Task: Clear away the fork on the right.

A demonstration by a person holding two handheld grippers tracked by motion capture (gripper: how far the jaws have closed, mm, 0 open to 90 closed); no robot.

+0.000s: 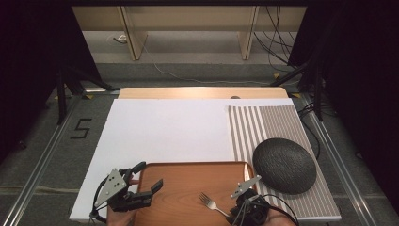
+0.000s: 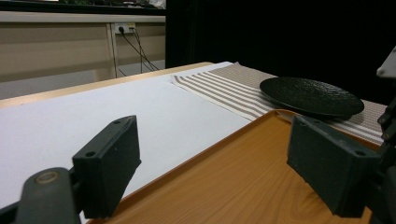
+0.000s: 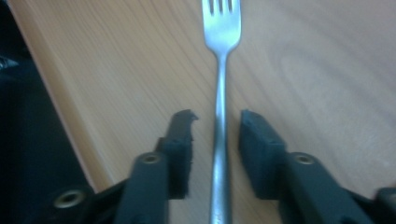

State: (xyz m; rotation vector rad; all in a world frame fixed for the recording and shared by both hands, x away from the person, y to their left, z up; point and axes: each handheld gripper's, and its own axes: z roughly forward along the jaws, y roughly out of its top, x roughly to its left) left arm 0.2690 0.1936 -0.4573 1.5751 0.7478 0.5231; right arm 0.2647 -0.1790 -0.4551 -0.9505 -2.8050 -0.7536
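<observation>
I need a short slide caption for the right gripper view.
Right gripper, jaws open, straddles the fork handle on the wooden tray.

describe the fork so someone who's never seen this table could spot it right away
Find the wooden tray at the near edge of the white table, left of the striped placemat with the dark round plate. The fork lies flat on the tray's near right part, its handle between the right gripper's open jaws. It is the only shiny metal piece there.

Metal fork (image 1: pixel 211 204), lying flat at lower centre of high view, tines pointing toward upper left.
</observation>
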